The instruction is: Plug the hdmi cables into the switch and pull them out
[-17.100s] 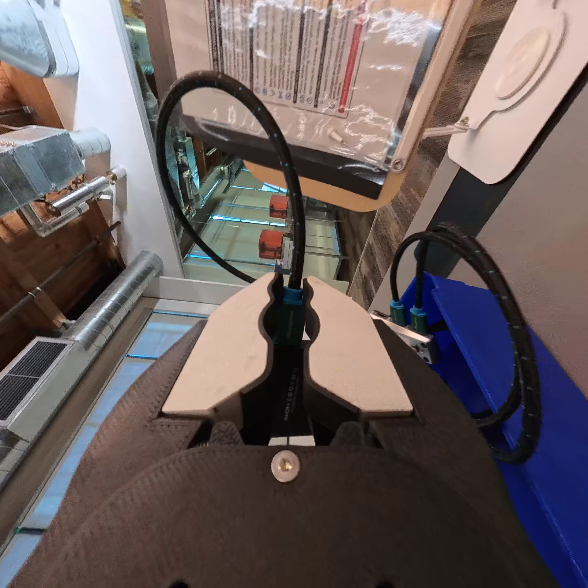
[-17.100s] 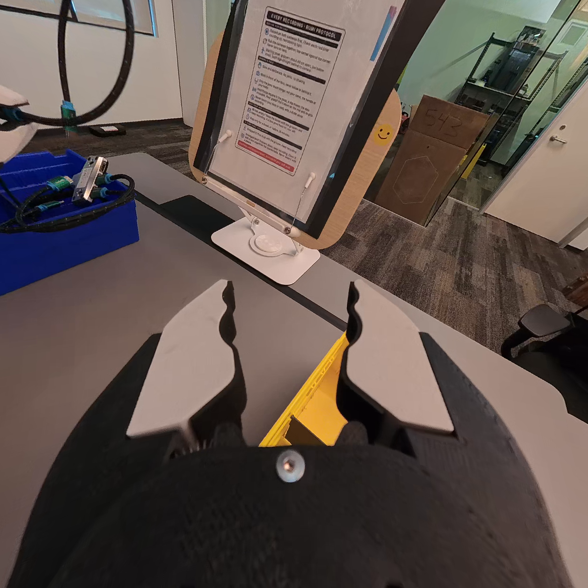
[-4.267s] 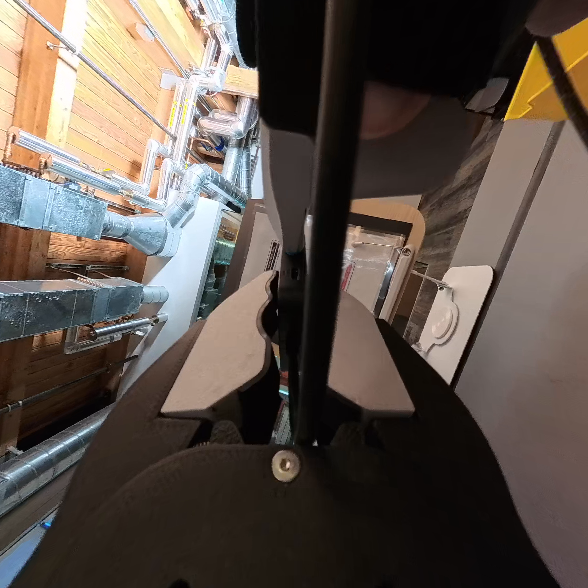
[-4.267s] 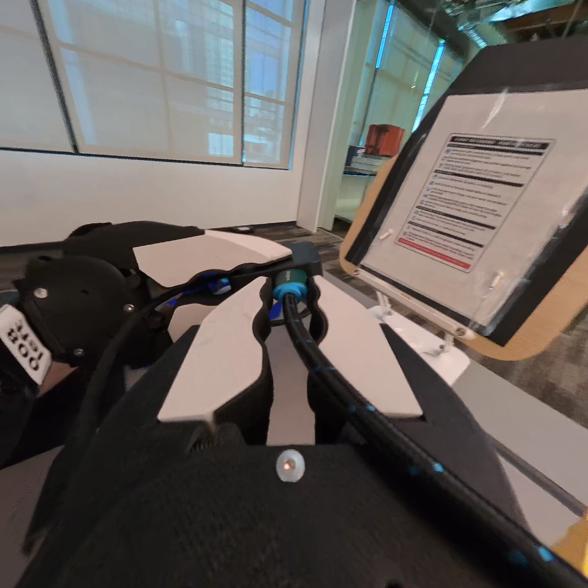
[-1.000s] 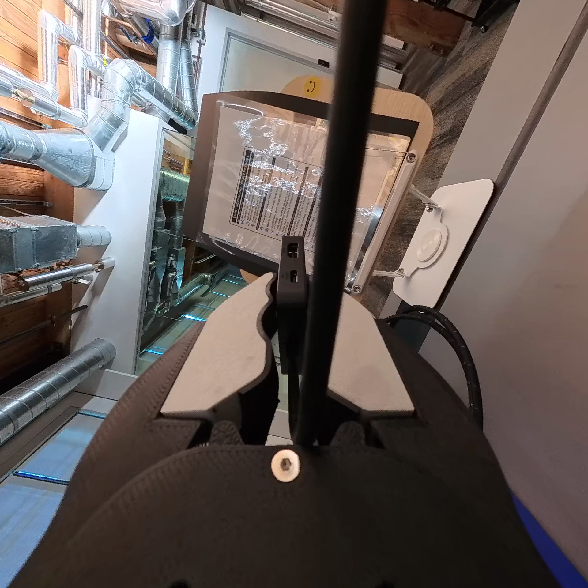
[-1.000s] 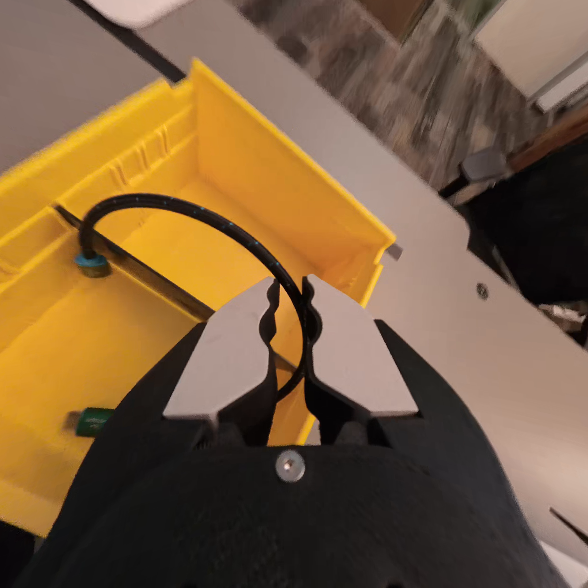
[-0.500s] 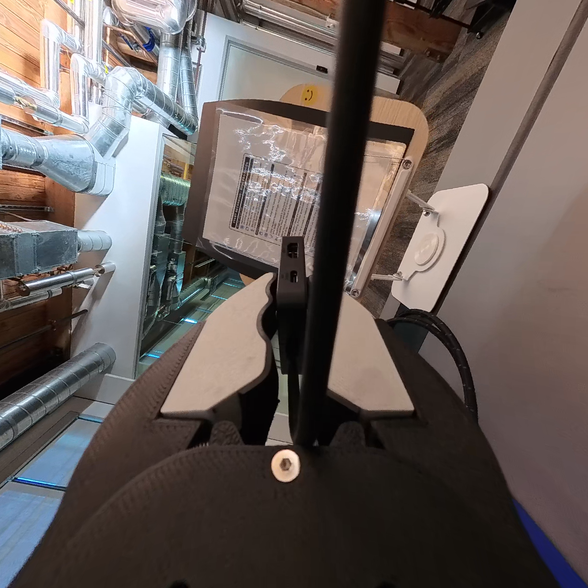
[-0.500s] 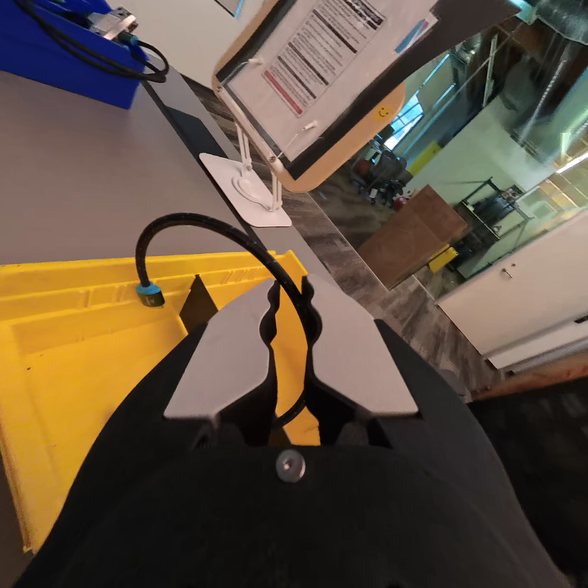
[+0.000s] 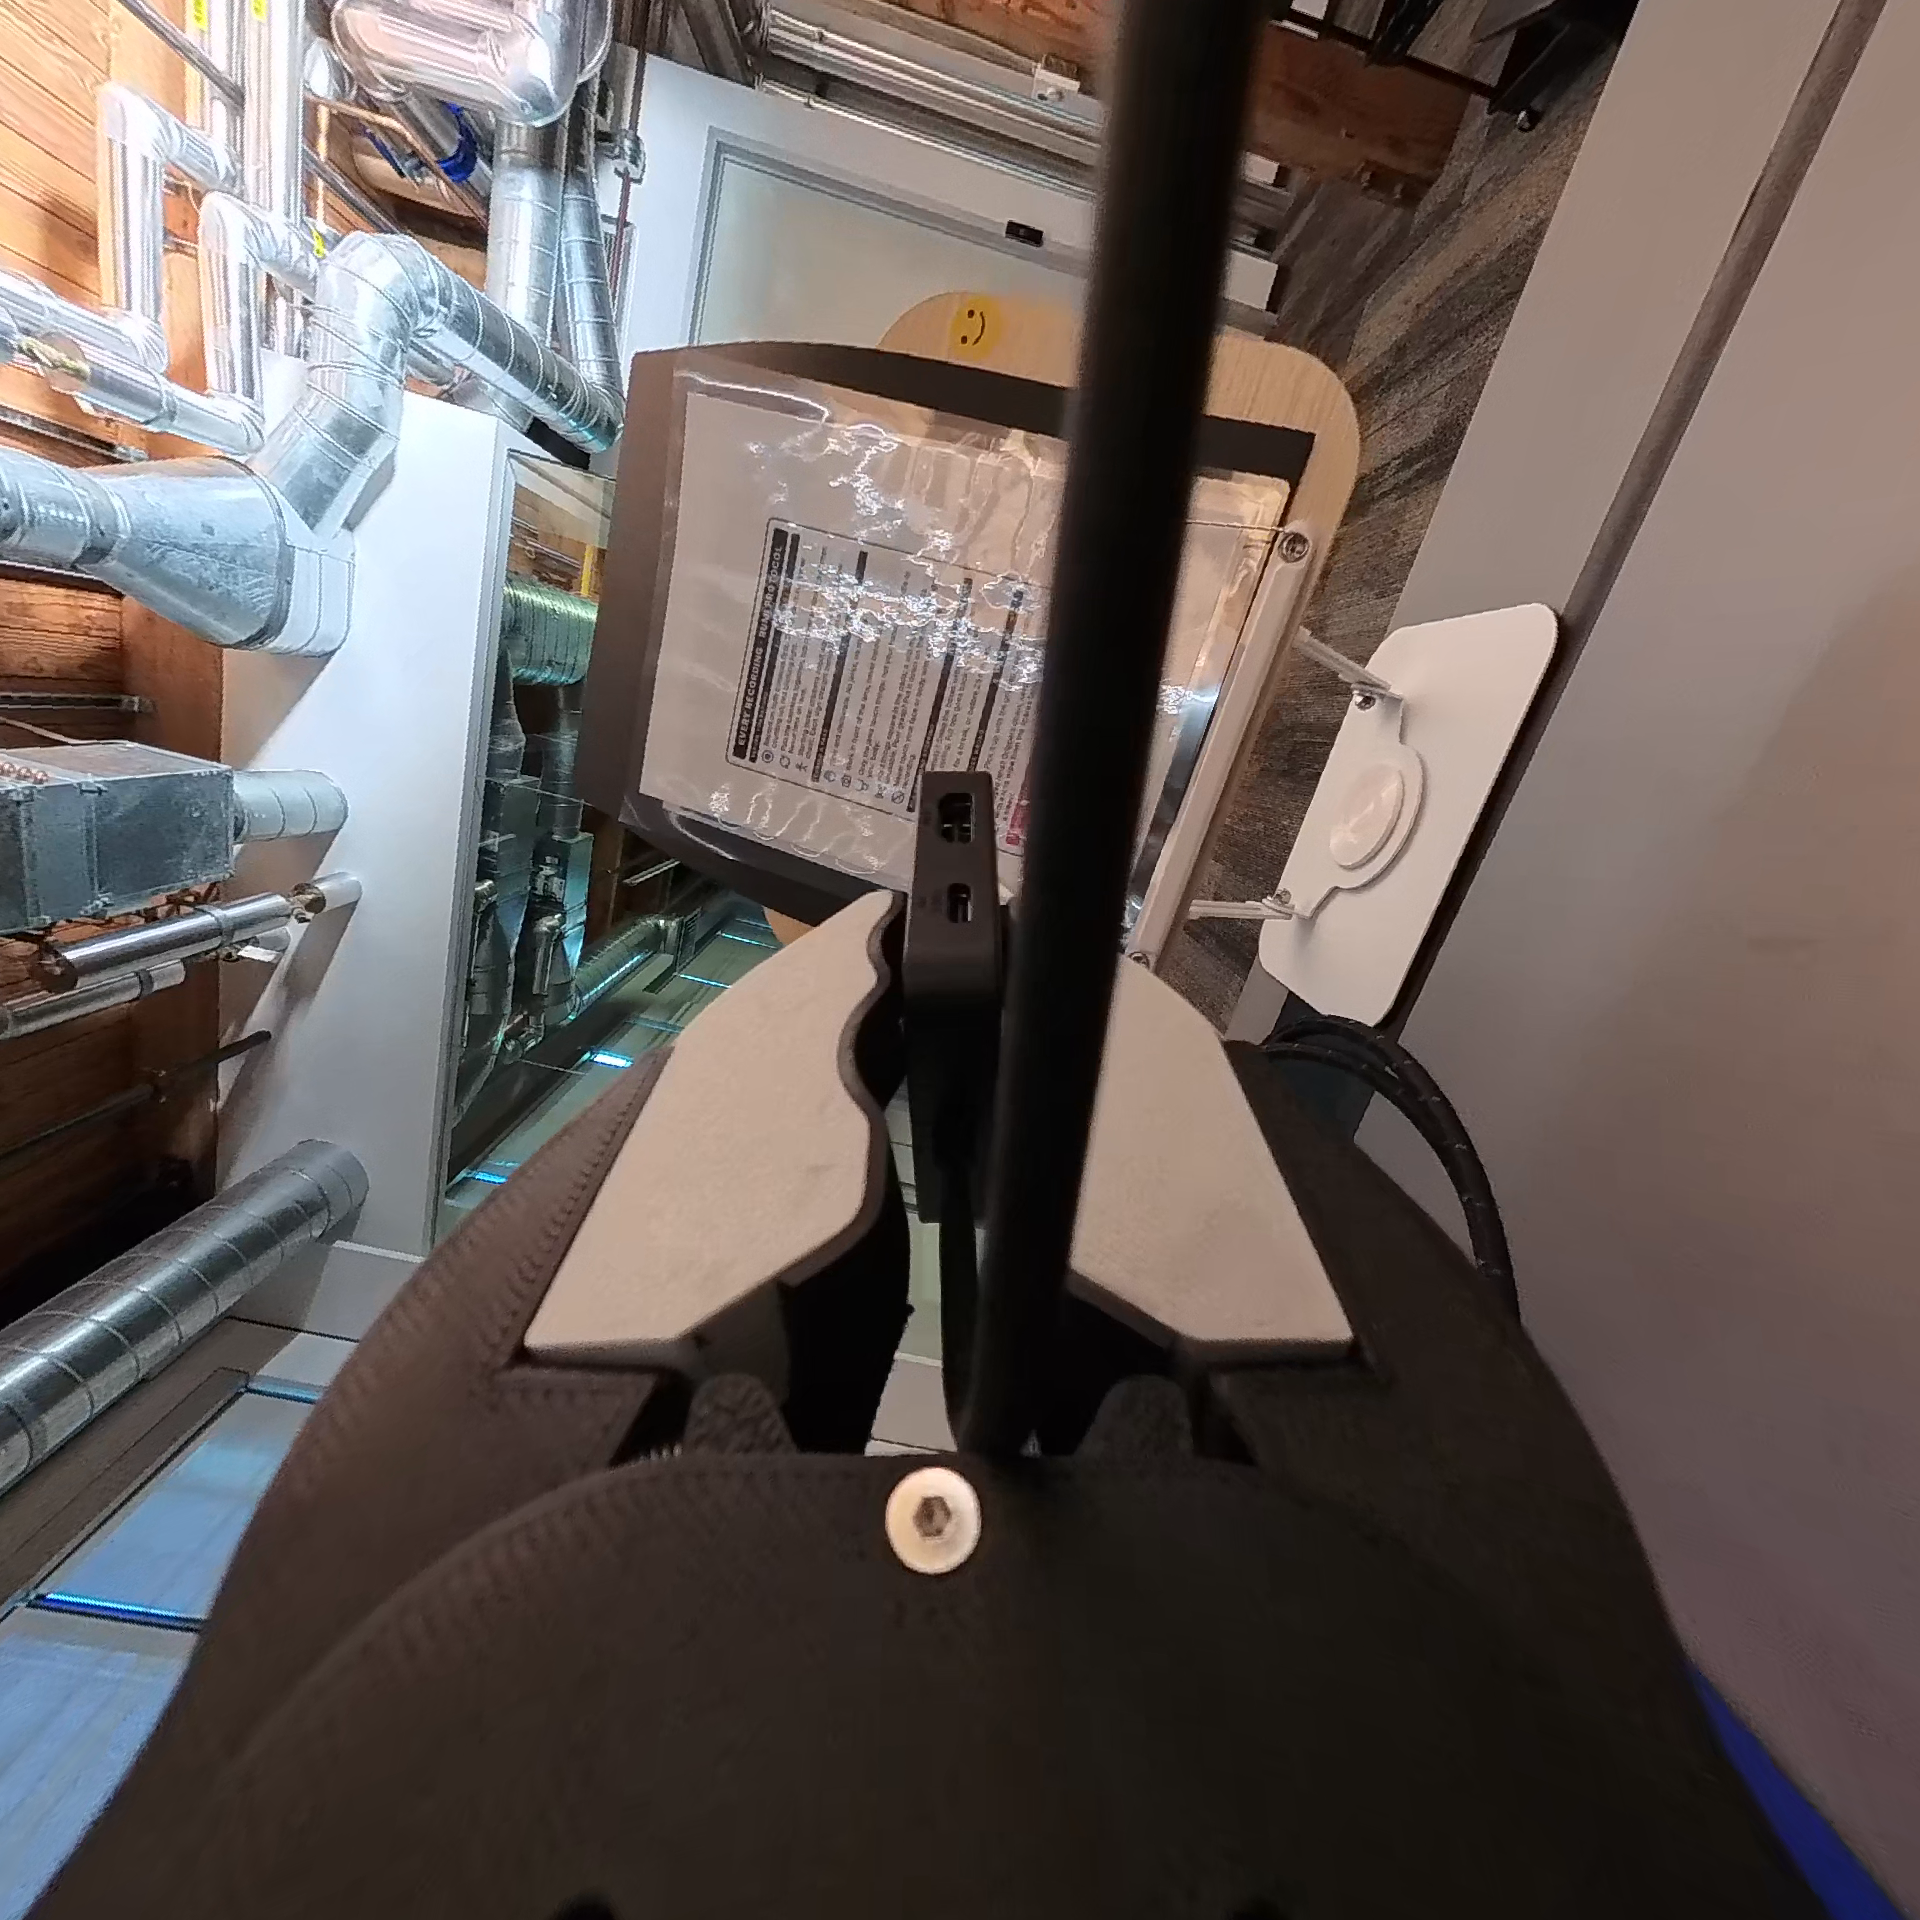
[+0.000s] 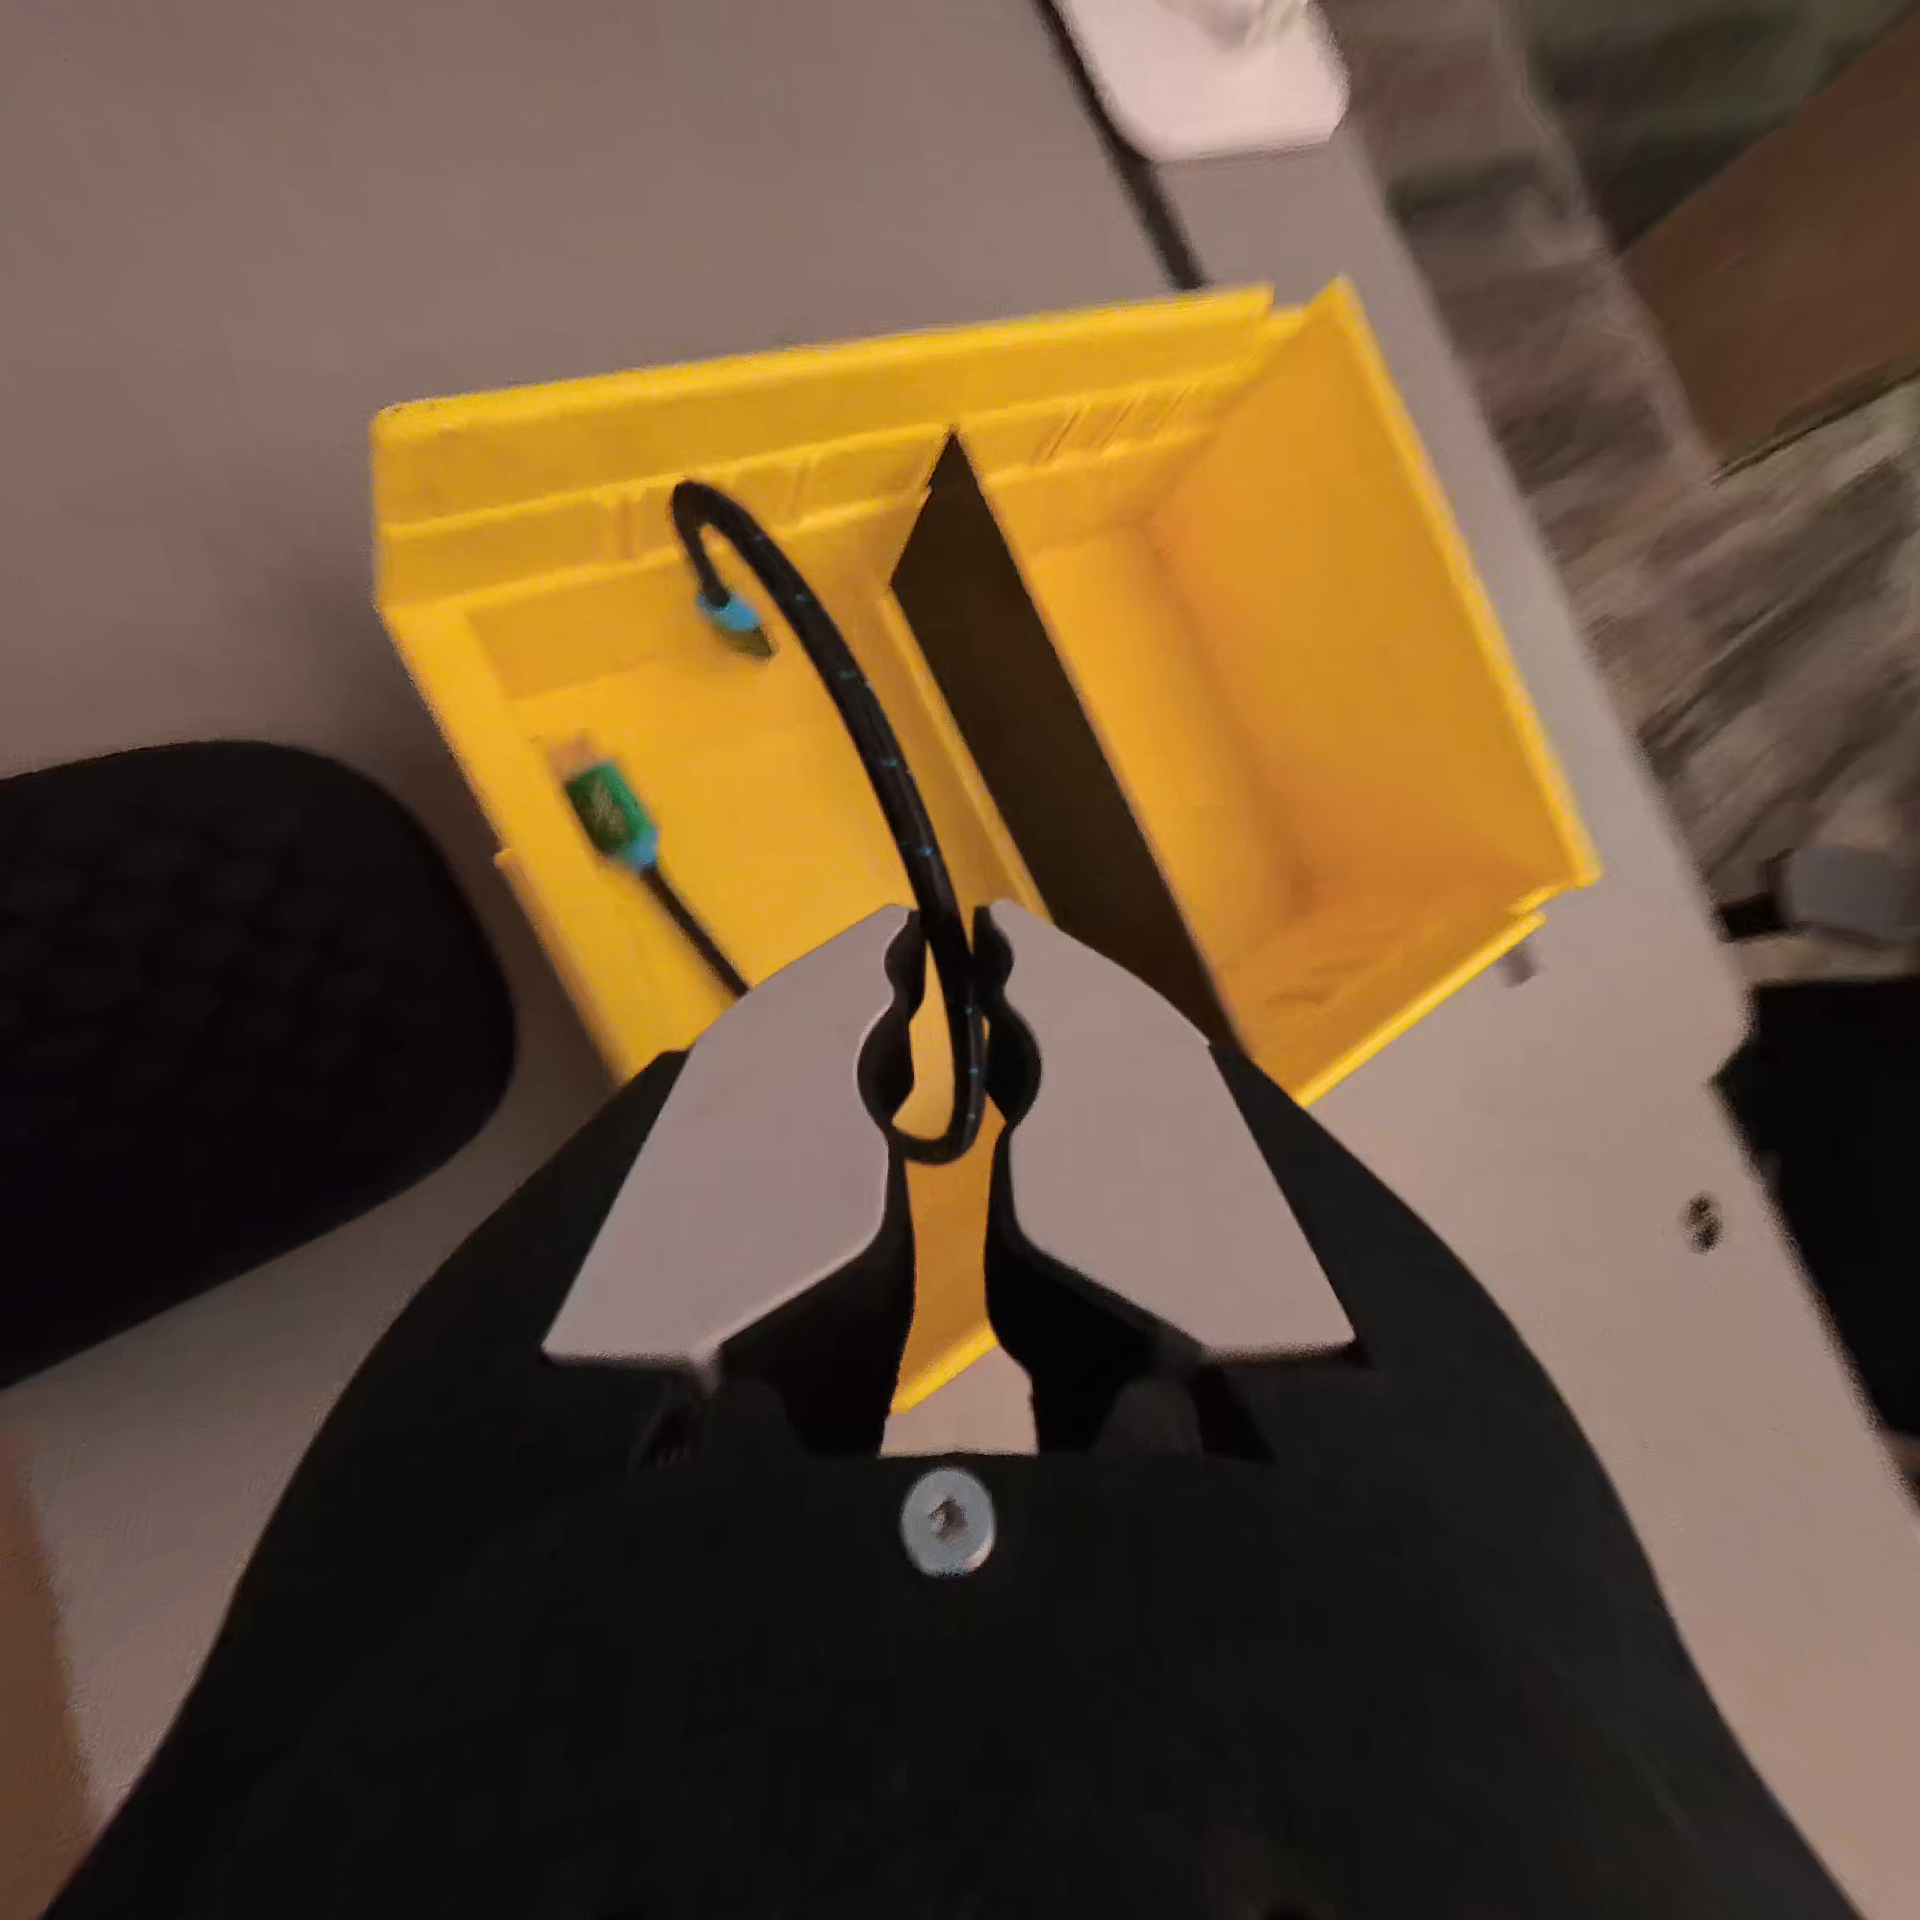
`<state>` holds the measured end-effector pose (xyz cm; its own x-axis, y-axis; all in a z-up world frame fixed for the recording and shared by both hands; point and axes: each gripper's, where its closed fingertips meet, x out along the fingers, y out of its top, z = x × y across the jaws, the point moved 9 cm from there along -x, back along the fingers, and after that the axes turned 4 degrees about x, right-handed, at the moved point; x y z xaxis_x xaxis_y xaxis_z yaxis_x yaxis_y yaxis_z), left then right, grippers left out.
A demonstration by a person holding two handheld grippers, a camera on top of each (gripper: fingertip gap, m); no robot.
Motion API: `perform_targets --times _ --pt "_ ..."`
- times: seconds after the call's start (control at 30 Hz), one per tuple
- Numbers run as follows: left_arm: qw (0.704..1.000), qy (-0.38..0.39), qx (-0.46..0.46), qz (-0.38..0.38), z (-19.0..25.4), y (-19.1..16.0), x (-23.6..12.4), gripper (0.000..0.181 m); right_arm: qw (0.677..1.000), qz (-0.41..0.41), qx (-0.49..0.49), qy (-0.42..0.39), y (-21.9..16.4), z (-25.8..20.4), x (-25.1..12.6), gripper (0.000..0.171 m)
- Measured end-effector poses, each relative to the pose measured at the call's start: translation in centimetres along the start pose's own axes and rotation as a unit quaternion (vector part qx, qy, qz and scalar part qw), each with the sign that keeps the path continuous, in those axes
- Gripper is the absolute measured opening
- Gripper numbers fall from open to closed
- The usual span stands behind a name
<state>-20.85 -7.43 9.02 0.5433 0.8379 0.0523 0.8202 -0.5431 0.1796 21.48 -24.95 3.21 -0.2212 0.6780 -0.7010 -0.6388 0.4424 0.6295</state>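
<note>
Right wrist view looks down along the right hand-held gripper (image 10: pixel 943 925), tilted steeply toward the grey surface (image 10: pixel 416 187). Its two fingers are pressed together, pinching a black braided hdmi cable (image 10: pixel 894 790) in the notch near their tips. Ahead of the tips the cable arcs up and curls over, ending in a blue-collared plug (image 10: pixel 732 621) inside the yellow bin (image 10: pixel 1455 623), left of the bin's black divider (image 10: pixel 1018 665). A second, green plug (image 10: pixel 611 810) lies in the same compartment, ahead and to the left of the fingers. The picture is motion-blurred.

Left wrist view is rolled onto its side, so the surface (image 9: pixel 1714 831) stands as a wall to the right. The left hand-held gripper (image 9: pixel 951 935) is closed on the black switch (image 9: pixel 954 914), held edge-on with its end ports past the fingertips. A black cable (image 9: pixel 1101 623) crosses close in front of the right finger. Beyond stands a printed sheet on a white-footed stand (image 9: pixel 1403 790).
</note>
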Motion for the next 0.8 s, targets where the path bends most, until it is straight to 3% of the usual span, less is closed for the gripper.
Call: perform_targets --times 0.1,0.27,0.43,0.8 --pt "1.000 -0.001 0.002 0.001 0.1 0.1 0.0 0.015 0.995 -0.072 0.051 0.050 -0.8 -1.4 -0.3 0.008" --pt "1.000 -0.004 0.004 0.003 0.2 0.3 0.0 0.015 0.991 -0.063 0.059 0.106 -0.8 -2.6 -0.3 0.009" --pt "1.000 -0.006 0.006 0.004 0.3 0.4 0.0 0.015 0.997 -0.068 -0.003 0.024 -0.7 -1.0 0.0 0.007" --pt "1.000 -0.012 0.008 0.000 0.6 0.4 0.1 0.015 0.984 -0.157 0.074 -0.034 -3.0 3.0 4.6 0.011"
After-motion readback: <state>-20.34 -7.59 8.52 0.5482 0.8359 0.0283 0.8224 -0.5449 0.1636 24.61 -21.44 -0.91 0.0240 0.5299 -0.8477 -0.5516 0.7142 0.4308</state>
